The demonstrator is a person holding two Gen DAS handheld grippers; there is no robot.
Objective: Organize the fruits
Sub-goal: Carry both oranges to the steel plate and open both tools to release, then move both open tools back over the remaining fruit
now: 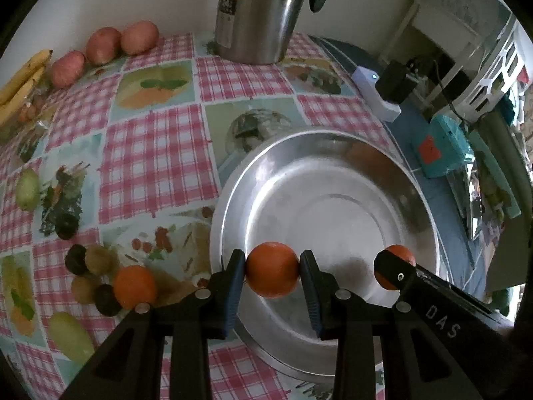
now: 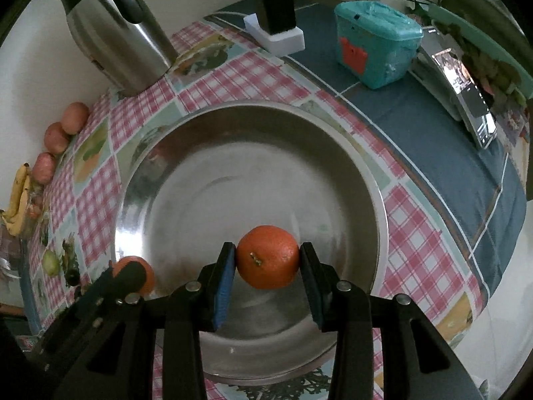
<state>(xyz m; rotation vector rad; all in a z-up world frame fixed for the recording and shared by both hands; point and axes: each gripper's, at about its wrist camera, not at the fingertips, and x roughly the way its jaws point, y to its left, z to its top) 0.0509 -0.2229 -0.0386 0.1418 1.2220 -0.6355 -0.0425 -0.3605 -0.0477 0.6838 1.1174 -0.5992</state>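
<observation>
The left gripper (image 1: 272, 275) and right gripper (image 2: 267, 258) are each gripping an orange between closed fingers, holding both over the empty steel bowl (image 2: 140, 180) on the surface, probably so the fruits collect there once released.

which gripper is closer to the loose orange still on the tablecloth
Left. The left gripper, holding its own orange, hangs just right of the loose orange; the right gripper is farther right, over the bowl.
</observation>
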